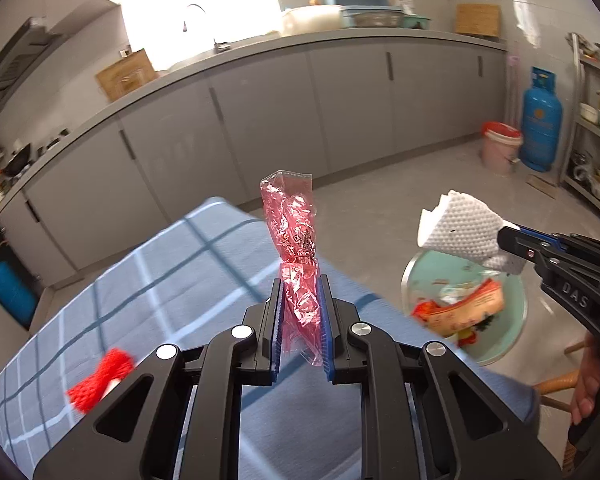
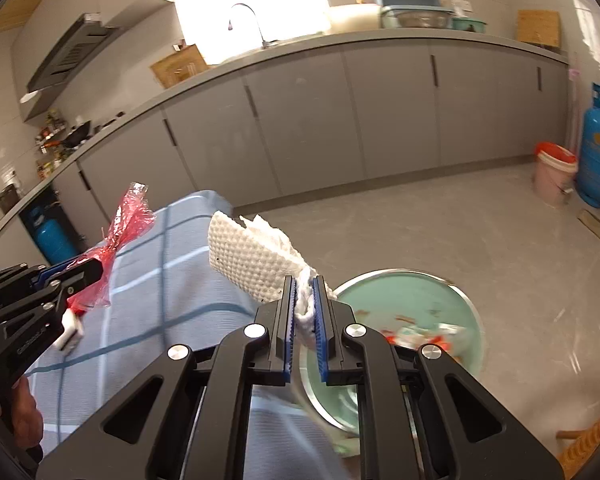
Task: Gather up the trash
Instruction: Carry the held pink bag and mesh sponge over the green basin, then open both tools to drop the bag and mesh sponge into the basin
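My left gripper (image 1: 300,286) is shut on a crumpled red plastic wrapper (image 1: 290,220) and holds it upright above the blue checked tablecloth (image 1: 160,280). It also shows in the right wrist view (image 2: 130,216). My right gripper (image 2: 305,284) is shut on a white embossed paper towel (image 2: 246,256), held above a green trash bin (image 2: 404,296) on the floor beside the table. The towel (image 1: 456,226) and the bin (image 1: 512,304) also show in the left wrist view. The bin holds an orange snack packet (image 1: 460,312) and other scraps.
A red net piece (image 1: 100,376) lies on the tablecloth at the left. Grey kitchen cabinets (image 1: 300,112) run along the back. A pink bucket (image 1: 500,148) and a blue gas cylinder (image 1: 540,120) stand at the far right. A wooden chair (image 2: 592,440) is beside the bin.
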The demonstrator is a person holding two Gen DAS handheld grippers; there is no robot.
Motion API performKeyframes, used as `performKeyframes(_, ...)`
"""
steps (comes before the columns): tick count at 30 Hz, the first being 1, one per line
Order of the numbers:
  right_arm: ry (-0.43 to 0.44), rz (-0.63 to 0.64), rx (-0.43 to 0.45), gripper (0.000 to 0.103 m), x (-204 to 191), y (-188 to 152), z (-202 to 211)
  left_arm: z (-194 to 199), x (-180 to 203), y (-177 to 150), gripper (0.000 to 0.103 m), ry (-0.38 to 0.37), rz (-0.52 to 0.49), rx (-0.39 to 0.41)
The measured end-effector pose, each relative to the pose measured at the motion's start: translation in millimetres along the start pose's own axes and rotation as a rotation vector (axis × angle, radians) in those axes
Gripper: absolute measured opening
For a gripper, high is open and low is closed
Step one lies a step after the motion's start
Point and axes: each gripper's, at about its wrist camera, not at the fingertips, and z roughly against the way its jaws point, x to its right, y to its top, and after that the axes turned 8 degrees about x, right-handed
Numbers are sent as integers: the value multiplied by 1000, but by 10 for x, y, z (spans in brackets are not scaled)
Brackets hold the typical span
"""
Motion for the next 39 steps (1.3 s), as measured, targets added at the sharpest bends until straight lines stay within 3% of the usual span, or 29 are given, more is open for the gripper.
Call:
performKeyframes(7, -82, -24, -35, 11, 405, -72, -92, -192, 423, 61, 17, -99, -30, -15)
performKeyframes(22, -180, -66, -87, 12, 886, -238, -275, -582, 988, 83, 17, -226, -56, -55)
performKeyframes(35, -187, -87, -117, 14, 1000, -298, -441, -796, 1185, -14, 17, -259, -77, -97)
performKeyframes(38, -180, -94, -128, 16, 1038, -336, -474, -818, 1196, -32, 21, -257, -78, -98)
performKeyframes(39, -181, -96, -134, 21, 1047, -356, -490, -818, 1200, -35, 27, -256, -79, -96)
